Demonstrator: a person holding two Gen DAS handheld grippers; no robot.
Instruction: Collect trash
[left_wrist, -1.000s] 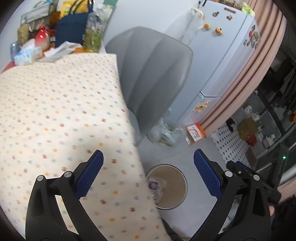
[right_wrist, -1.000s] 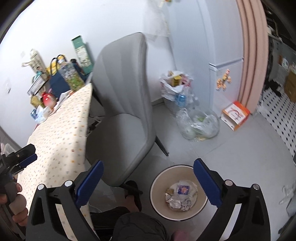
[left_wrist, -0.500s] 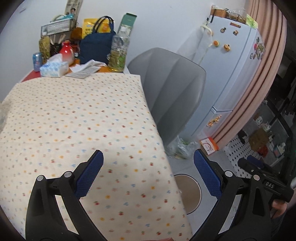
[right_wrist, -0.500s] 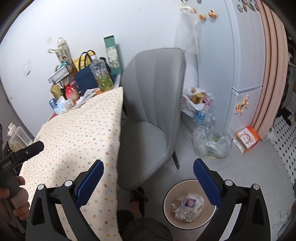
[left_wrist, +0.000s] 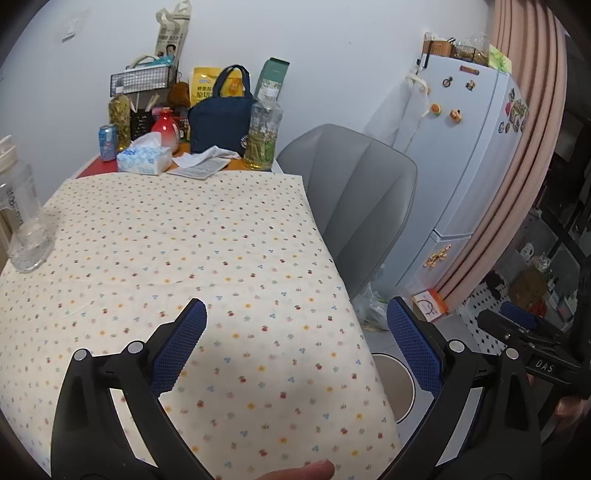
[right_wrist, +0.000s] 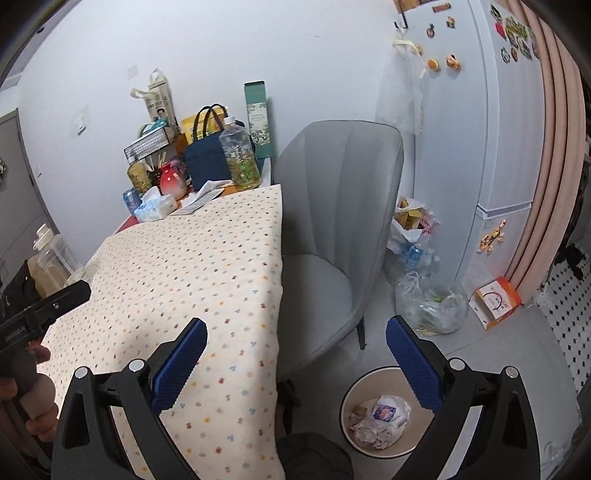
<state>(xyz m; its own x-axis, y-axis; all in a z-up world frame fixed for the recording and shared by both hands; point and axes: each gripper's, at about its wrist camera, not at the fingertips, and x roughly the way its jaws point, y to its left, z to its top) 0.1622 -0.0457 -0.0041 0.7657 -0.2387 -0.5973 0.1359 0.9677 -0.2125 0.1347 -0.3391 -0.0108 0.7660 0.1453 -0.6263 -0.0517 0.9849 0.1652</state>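
A round beige bin (right_wrist: 382, 413) stands on the floor beside the table, holding crumpled paper and wrappers (right_wrist: 380, 419). In the left wrist view only part of the bin's rim (left_wrist: 400, 384) shows past the tablecloth edge. My left gripper (left_wrist: 295, 350) hangs open over the dotted tablecloth (left_wrist: 177, 258), nothing between its blue pads. My right gripper (right_wrist: 295, 354) is open too, above the table's corner and the bin. On the cloth I see no loose trash. The right gripper's body (left_wrist: 532, 343) appears at the right of the left wrist view.
A grey chair (right_wrist: 340, 221) stands against the table's right side. At the table's far end are a tissue box (left_wrist: 146, 158), a navy bag (left_wrist: 219, 118), bottles (left_wrist: 264, 133) and a can (left_wrist: 108, 142). A glass (left_wrist: 31, 240) sits at left. Bags (right_wrist: 428, 302) lie by the fridge (left_wrist: 469, 147).
Both grippers have tilted up and drawn back from the bin toward the table. The tabletop now fills the left wrist view. Both stay open and empty.
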